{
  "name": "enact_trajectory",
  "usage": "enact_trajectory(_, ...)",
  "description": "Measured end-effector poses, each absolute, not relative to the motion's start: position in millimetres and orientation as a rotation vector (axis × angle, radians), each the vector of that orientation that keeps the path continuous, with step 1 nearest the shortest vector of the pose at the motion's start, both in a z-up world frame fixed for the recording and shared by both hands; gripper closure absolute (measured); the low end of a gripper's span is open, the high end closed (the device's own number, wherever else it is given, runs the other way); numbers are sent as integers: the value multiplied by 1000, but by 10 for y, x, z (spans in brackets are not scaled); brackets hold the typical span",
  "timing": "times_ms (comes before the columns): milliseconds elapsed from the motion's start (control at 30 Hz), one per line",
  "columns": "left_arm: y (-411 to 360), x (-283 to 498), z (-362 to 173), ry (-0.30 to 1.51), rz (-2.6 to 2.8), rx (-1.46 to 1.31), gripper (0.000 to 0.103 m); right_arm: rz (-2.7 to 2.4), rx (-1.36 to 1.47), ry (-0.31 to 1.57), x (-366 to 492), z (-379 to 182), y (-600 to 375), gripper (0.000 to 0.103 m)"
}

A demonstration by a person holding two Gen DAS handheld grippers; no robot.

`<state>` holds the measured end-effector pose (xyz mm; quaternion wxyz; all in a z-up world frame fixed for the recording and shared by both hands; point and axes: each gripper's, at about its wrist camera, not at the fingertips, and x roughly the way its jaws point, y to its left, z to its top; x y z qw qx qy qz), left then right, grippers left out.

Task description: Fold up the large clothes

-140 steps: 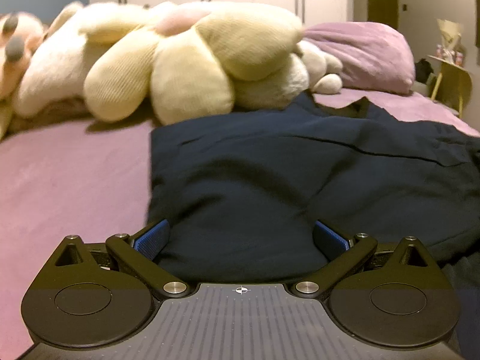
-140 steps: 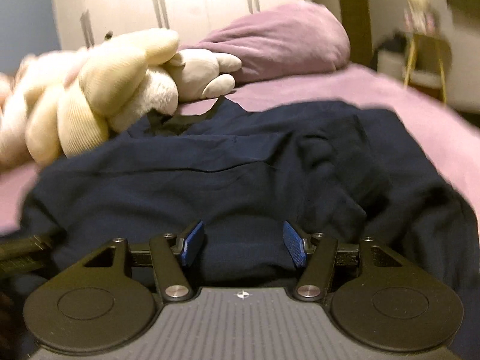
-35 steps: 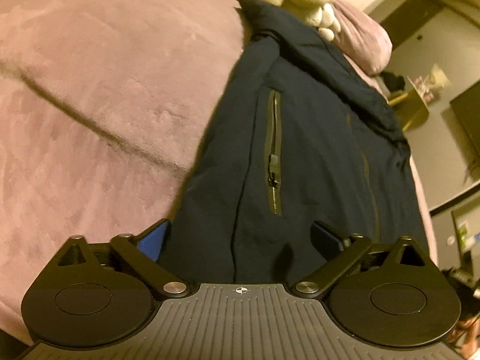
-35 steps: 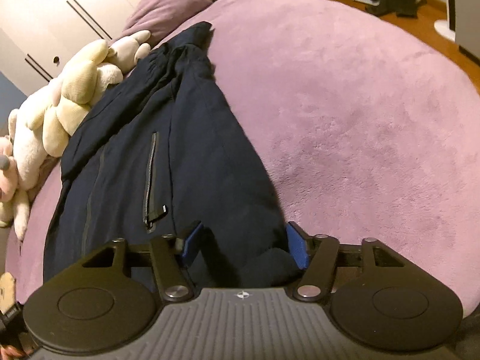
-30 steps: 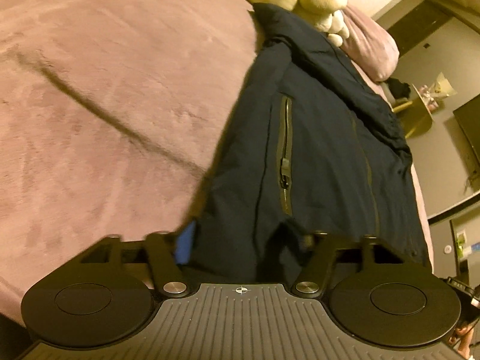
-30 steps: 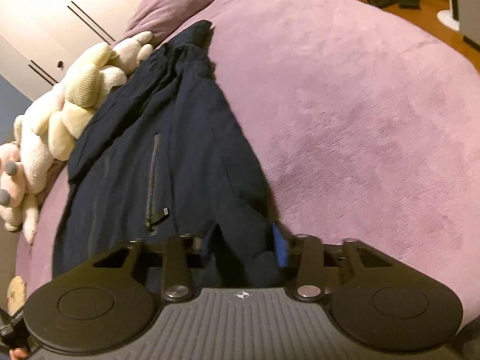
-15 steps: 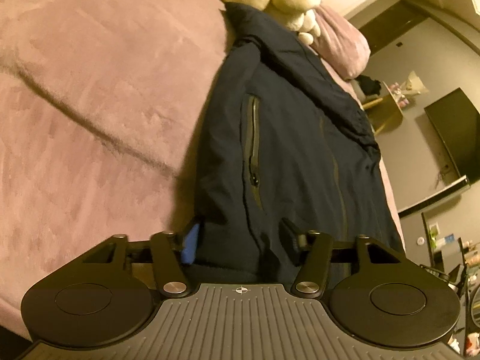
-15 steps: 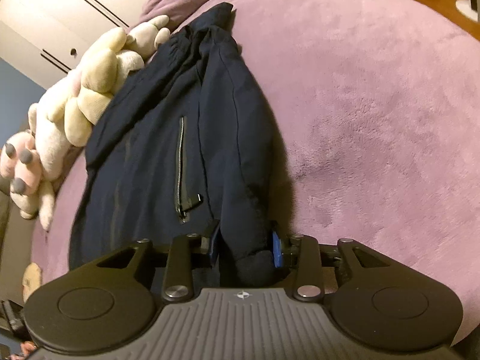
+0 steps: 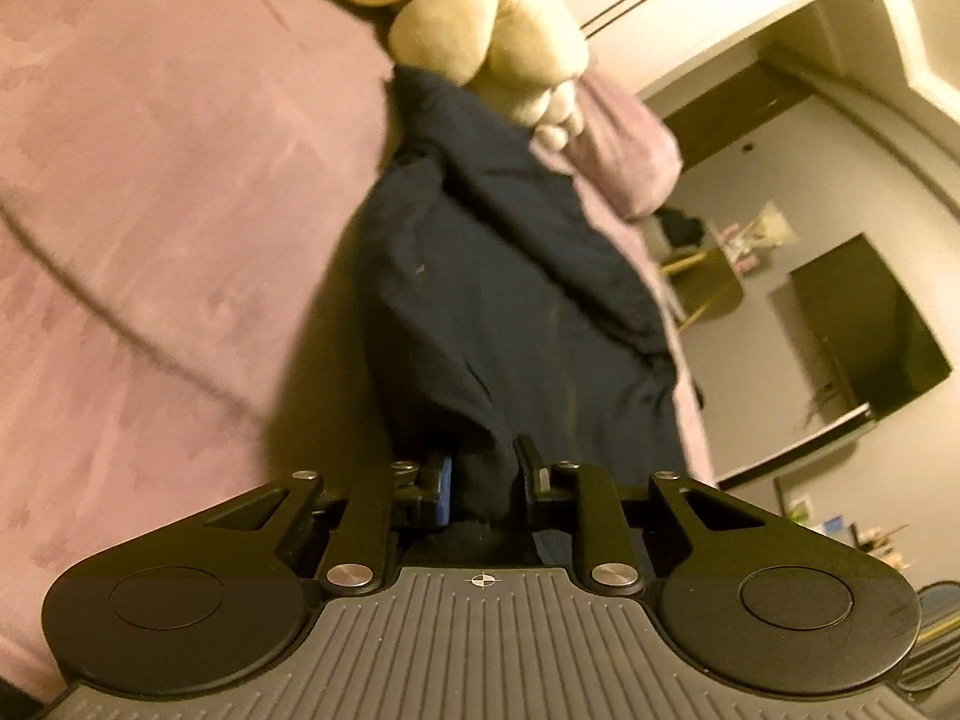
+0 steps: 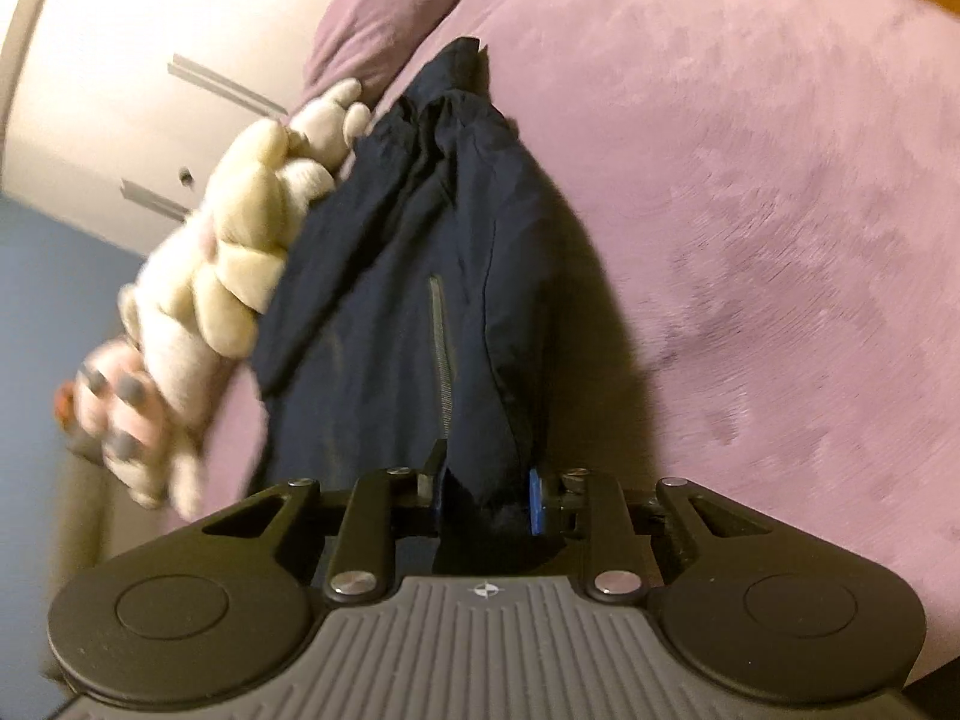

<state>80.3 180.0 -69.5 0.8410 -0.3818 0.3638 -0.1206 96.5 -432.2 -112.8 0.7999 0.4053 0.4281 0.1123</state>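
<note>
Evidently dark navy jacket (image 10: 420,276), zipped pocket, rumpled

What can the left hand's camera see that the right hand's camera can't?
Only the left wrist view shows the dark TV screen and the yellow side table. Only the right wrist view shows the jacket's pocket zipper and a pink plush paw with grey toes. Both show the navy jacket on the purple bed, the cream plush toy, a purple pillow, and each gripper, left and right, closing on the jacket's hem.
</note>
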Motion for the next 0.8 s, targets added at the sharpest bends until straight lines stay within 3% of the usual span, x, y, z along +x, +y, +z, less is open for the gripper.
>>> enact_trajectory(467, 2077, 1799, -443, 601, -95, -1045, 82, 179, 1115, 753, 1677, -803, -4353, 81)
enact_trajectory(800, 1956, 2859, -949, 766, 119, -953, 82, -82, 1062, 804, 2864, -1112, -4076, 80)
